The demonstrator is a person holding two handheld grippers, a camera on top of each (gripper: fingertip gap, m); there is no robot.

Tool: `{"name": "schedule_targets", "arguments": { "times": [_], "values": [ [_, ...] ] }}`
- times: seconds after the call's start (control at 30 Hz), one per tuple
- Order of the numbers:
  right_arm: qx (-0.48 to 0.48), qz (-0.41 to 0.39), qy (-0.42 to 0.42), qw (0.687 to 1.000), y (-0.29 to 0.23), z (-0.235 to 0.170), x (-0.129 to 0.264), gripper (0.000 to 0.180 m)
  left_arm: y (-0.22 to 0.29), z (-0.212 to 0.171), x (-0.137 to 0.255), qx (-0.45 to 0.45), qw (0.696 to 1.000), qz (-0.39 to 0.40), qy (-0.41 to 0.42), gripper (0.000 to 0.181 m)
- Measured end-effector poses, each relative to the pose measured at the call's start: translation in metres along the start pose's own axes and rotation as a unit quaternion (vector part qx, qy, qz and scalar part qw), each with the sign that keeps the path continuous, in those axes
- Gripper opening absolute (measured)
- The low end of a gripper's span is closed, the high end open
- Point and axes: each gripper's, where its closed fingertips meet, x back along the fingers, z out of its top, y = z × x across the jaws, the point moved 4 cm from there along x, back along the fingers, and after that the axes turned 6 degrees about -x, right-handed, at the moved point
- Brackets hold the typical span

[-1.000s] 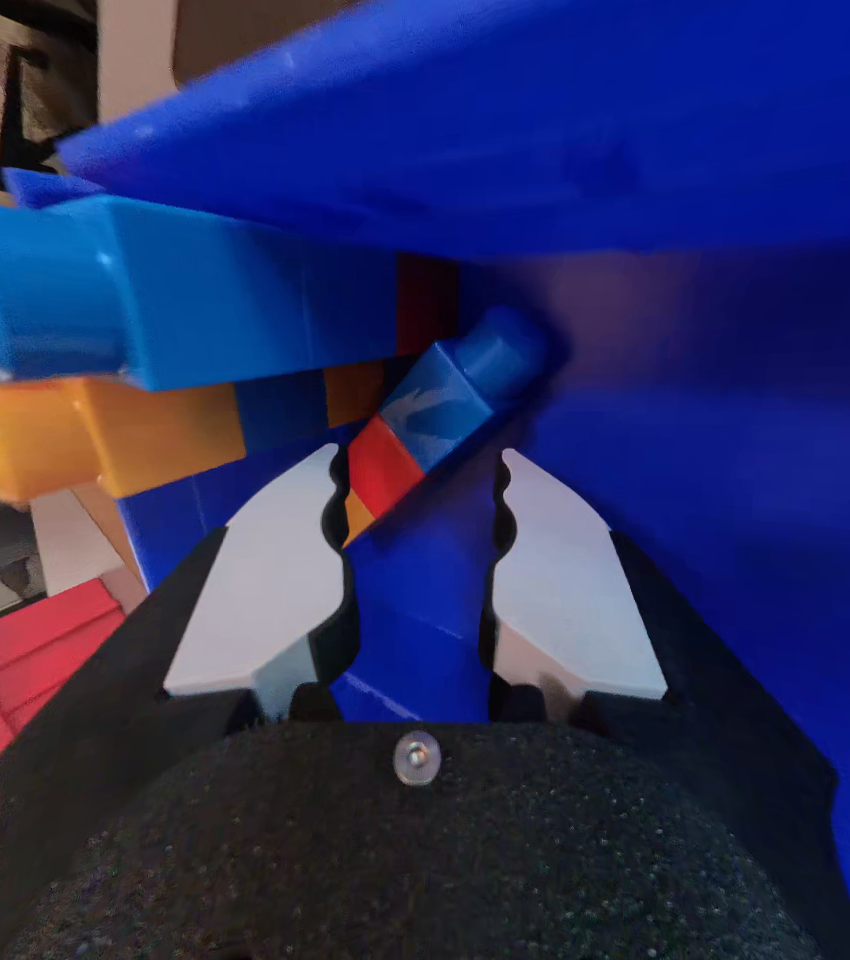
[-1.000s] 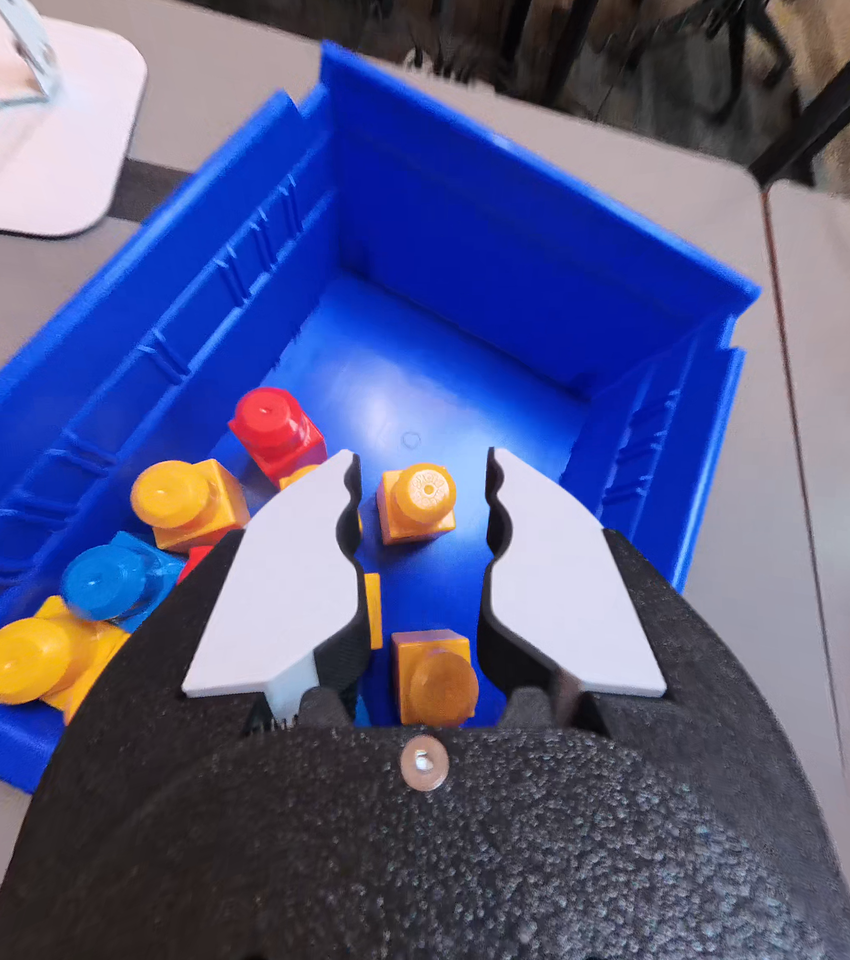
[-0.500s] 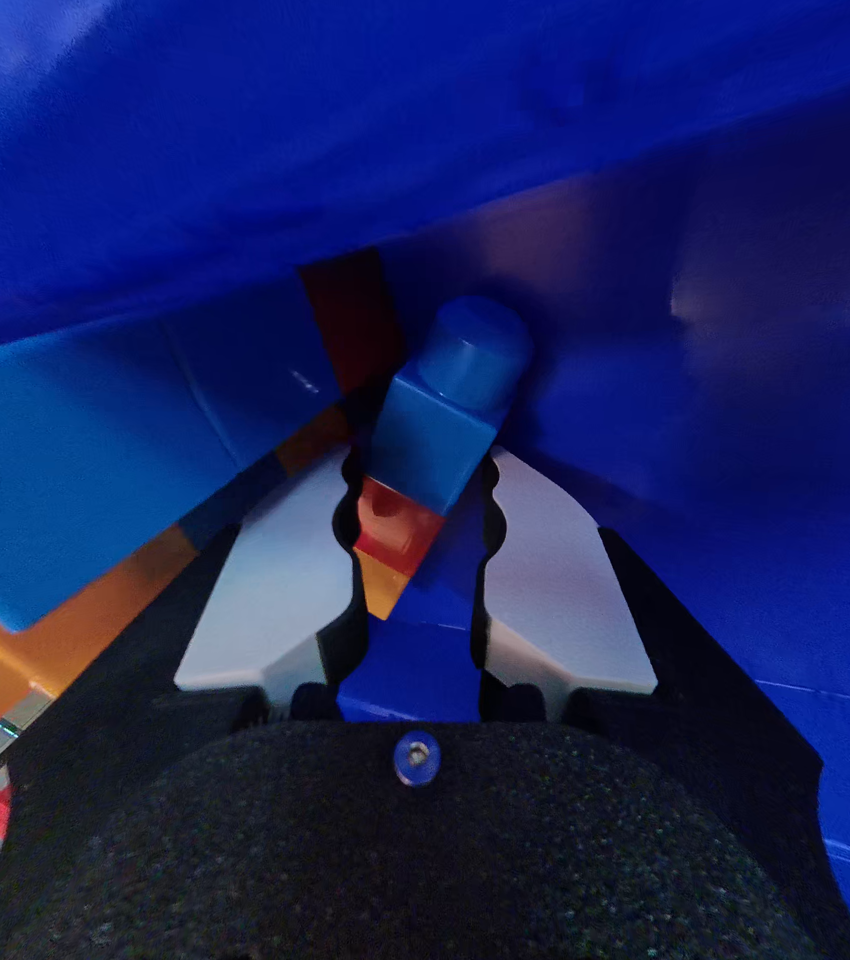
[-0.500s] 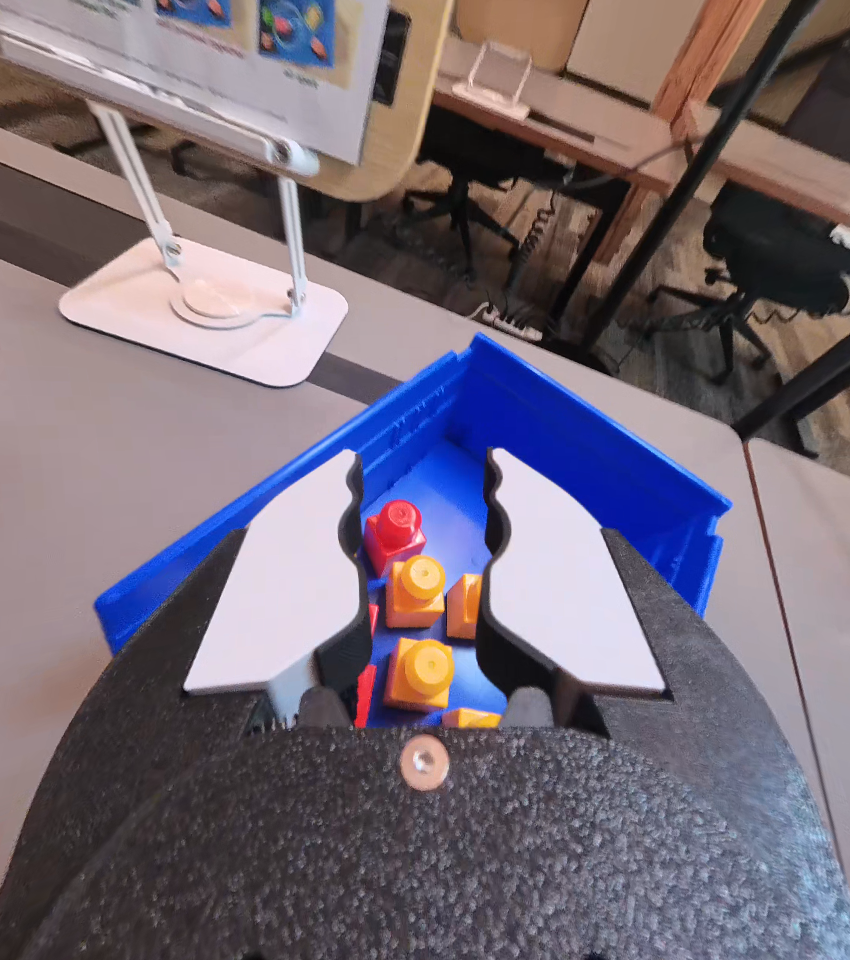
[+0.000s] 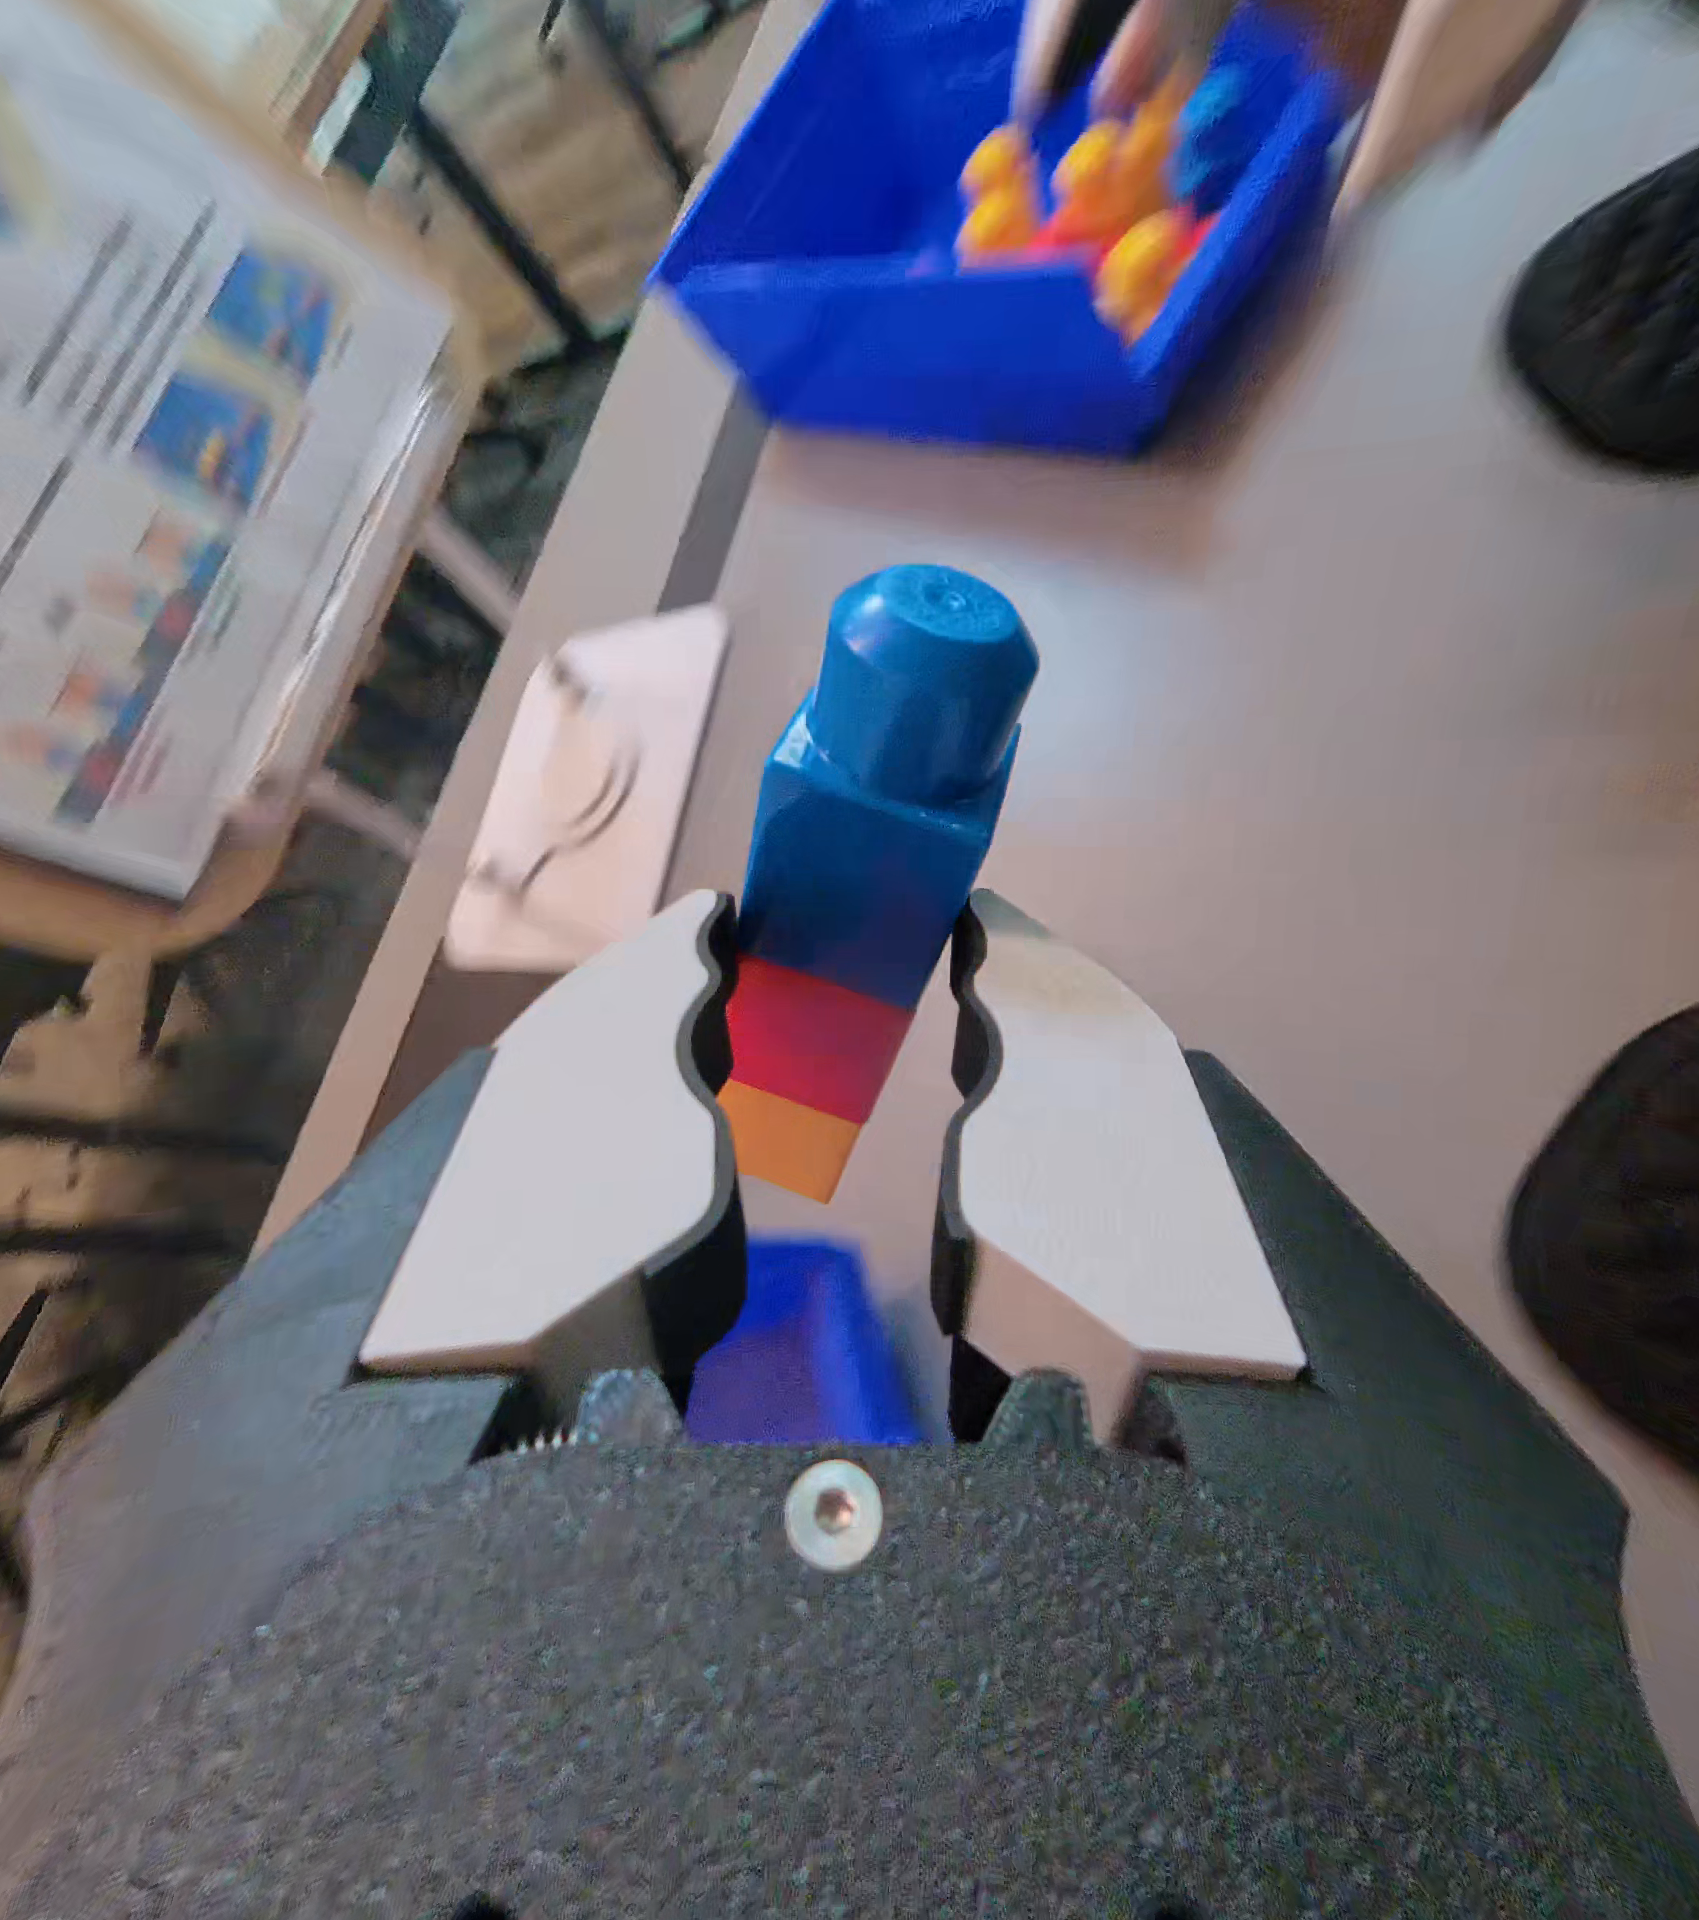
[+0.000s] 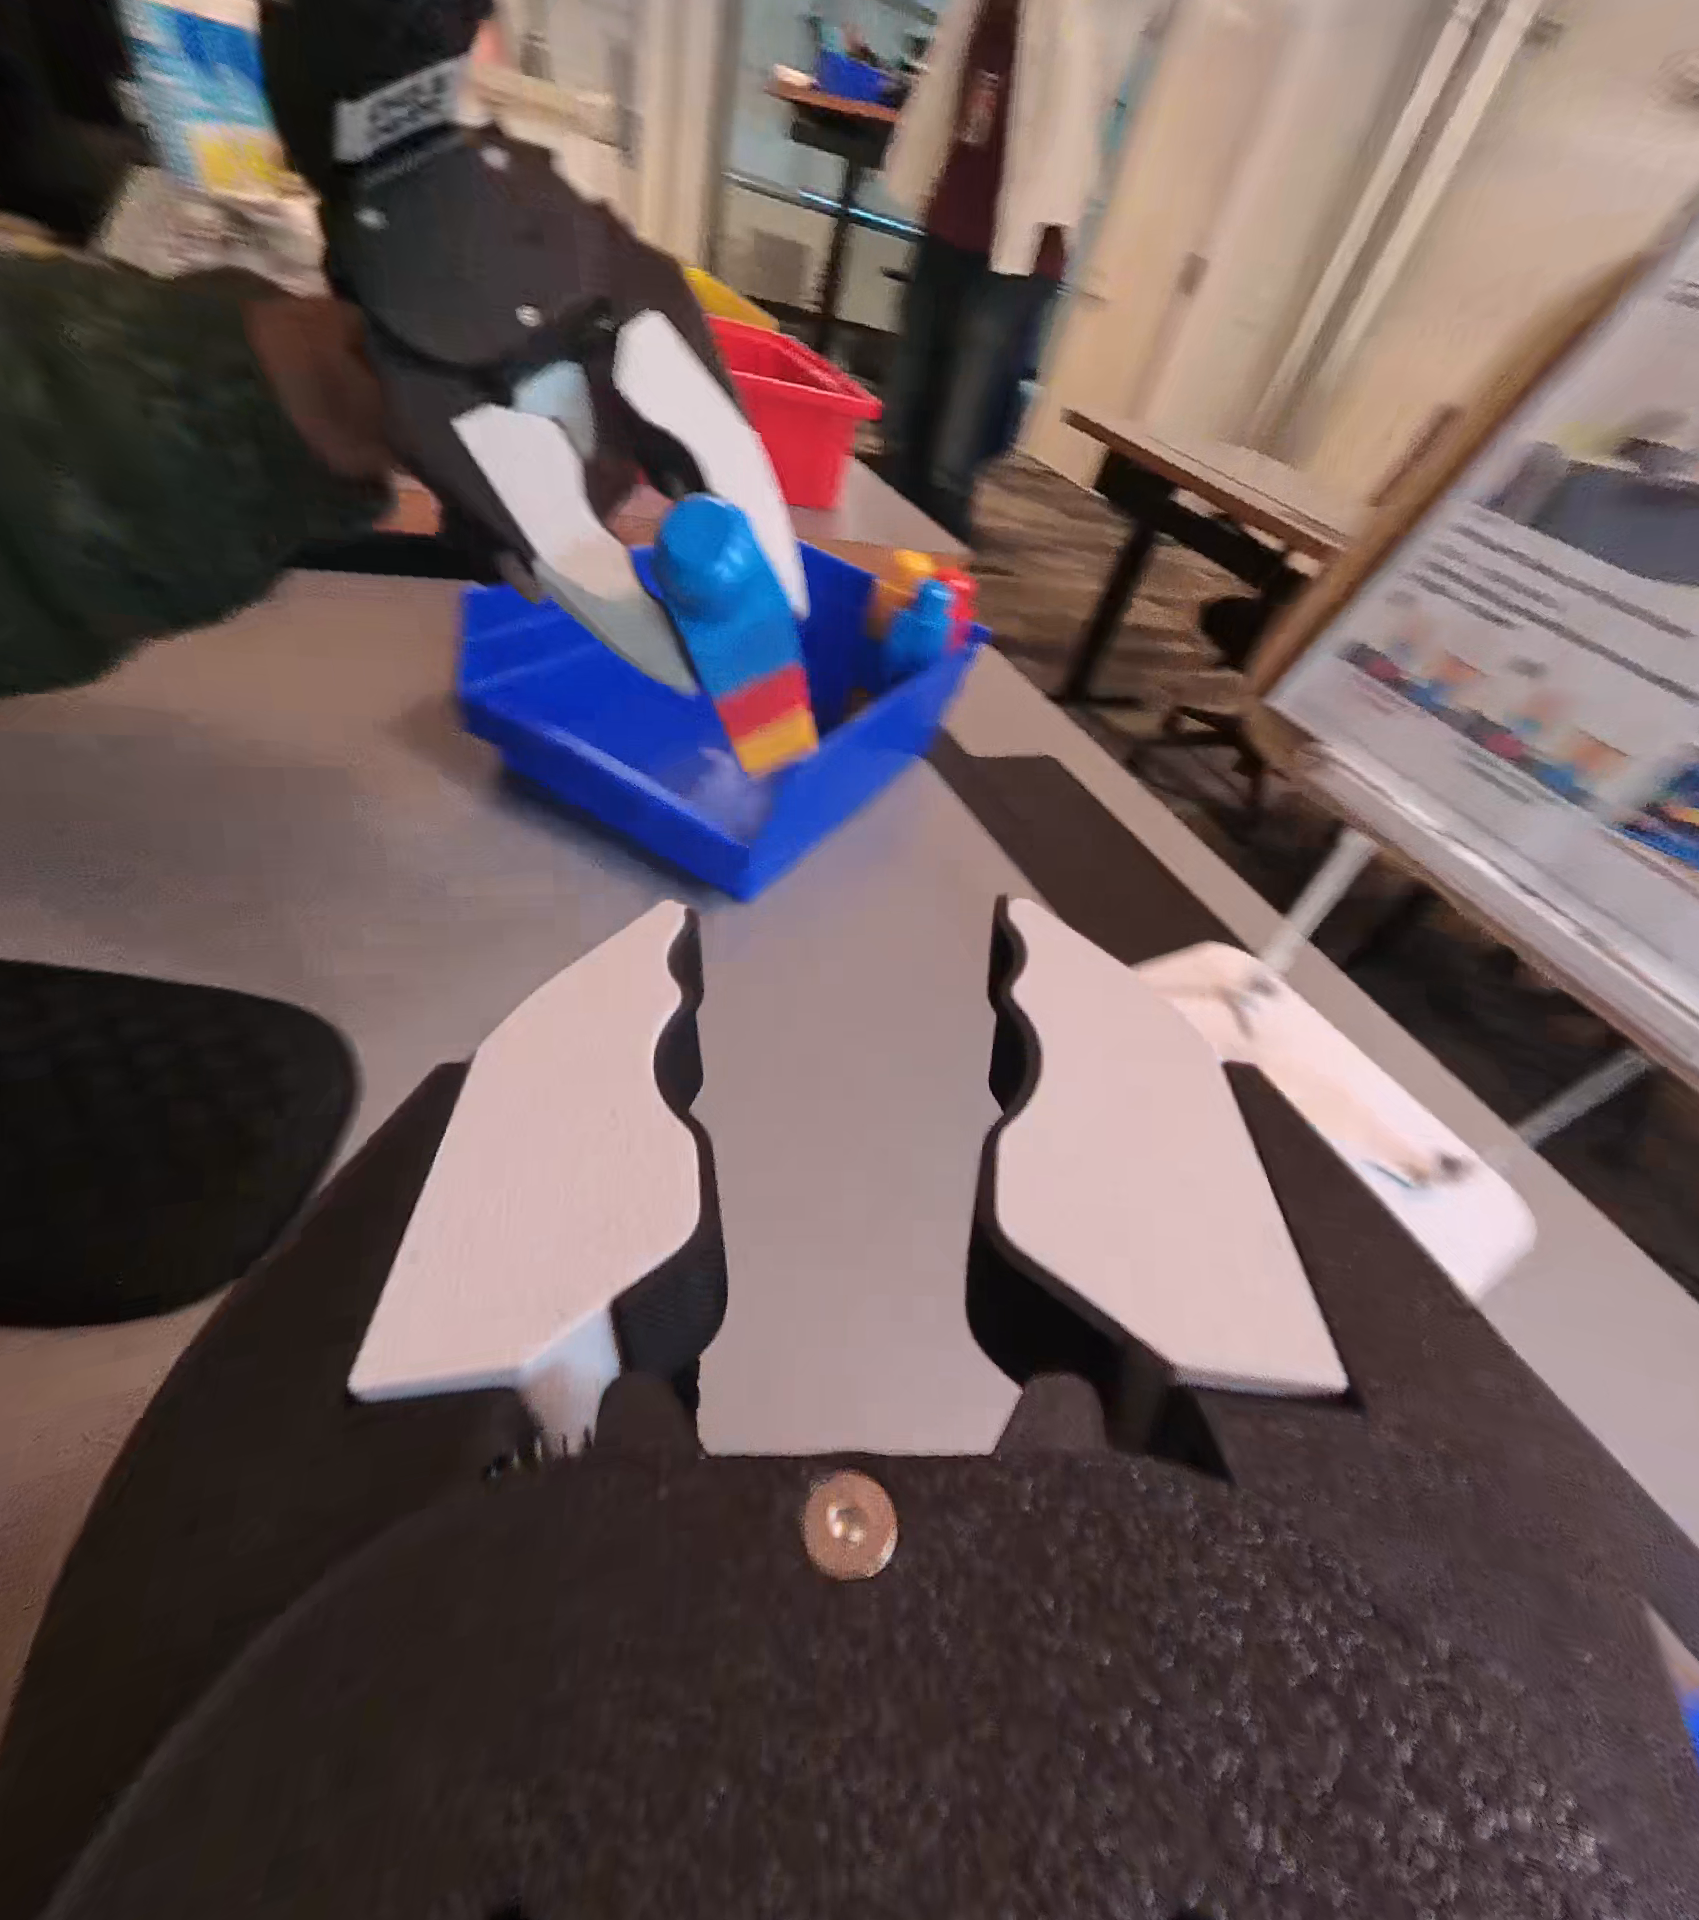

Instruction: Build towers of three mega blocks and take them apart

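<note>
Left wrist view: grey table [image 5: 1344, 727] lies beyond the left gripper [image 5: 840, 935], blue bin [image 5: 928, 353] far ahead, black mats [image 5: 1676, 312] to its right. Left gripper clenched on three-block tower [image 5: 866, 904], held off the table. Right gripper [image 6: 845, 935] released, empty.

Bright, even indoor light; backgrounds motion-blurred, edges warped.

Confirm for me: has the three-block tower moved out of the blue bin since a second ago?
Yes. The tower, gripped by the left gripper, has come up out of the blue bin, whose walls surrounded it before; it now hangs above the table.
</note>
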Motion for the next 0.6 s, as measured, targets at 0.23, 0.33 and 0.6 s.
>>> {"name": "schedule_targets", "arguments": {
  "times": [0.23, 0.33, 0.6],
  "values": [
    [0.099, 0.078, -0.022, 0.992, -0.058, -0.016, -0.024, 0.038, 0.076, 0.058, -0.039, -0.029, 0.994, -0.062, 0.085, 0.039],
    [0.055, 0.141, 0.005, 0.988, -0.057, -0.011, -0.007, 0.037, 0.082, 0.056, -0.043, 0.025, 0.988, -0.083, 0.127, 0.054],
    [-0.026, 0.232, 0.026, 0.972, -0.048, -0.019, 0.005, 0.037, 0.117, 0.042, -0.077, 0.087, 0.982, -0.11, 0.124, 0.037]
  ]
}}
